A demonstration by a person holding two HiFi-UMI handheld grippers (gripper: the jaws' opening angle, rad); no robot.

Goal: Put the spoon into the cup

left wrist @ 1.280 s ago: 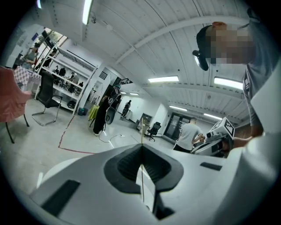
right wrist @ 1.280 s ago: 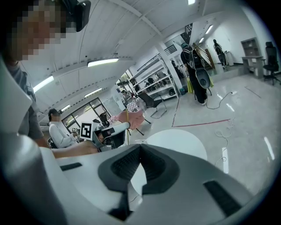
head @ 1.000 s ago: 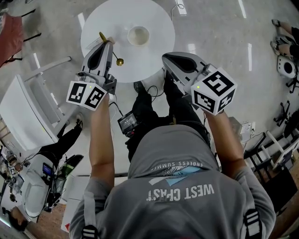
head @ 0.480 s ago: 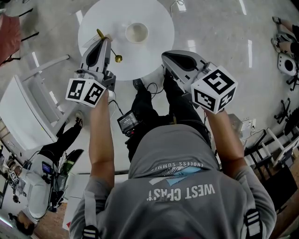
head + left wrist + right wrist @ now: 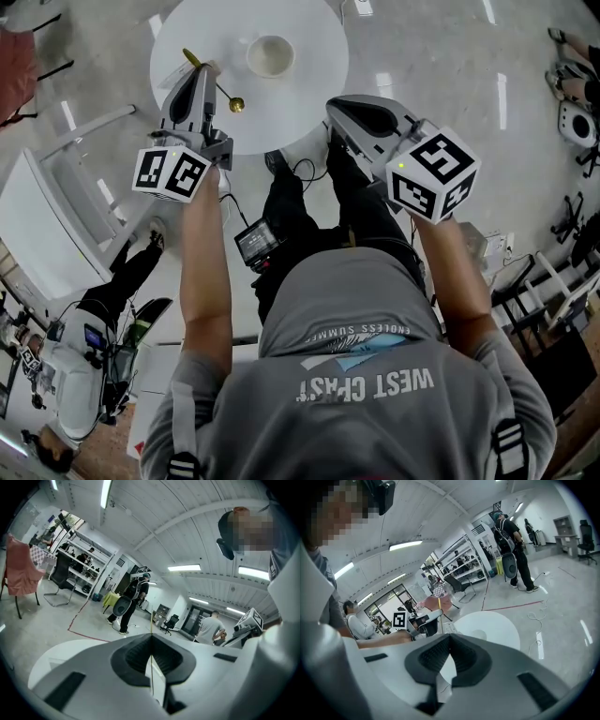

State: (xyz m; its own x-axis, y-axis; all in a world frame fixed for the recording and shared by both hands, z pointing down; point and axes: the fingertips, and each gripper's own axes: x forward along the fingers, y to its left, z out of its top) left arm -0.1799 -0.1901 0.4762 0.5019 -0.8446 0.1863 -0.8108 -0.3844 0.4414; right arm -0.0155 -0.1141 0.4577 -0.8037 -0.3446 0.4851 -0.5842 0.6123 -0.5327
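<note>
Spoon (image 5: 235, 104) aside, the nearest thing to the person is the right claw (image 5: 331, 105), its jaws together on nothing, at the near edge of the round white worktop (image 5: 309, 84). Just beyond it, the left claw (image 5: 208, 67) is clamped on the gold spoon's stem (handle end out one side of the jaws, bowl out the other) over the worktop. Farthest off, the cup (image 5: 270, 56) stands upright near the worktop's middle, apart from the spoon.
</note>
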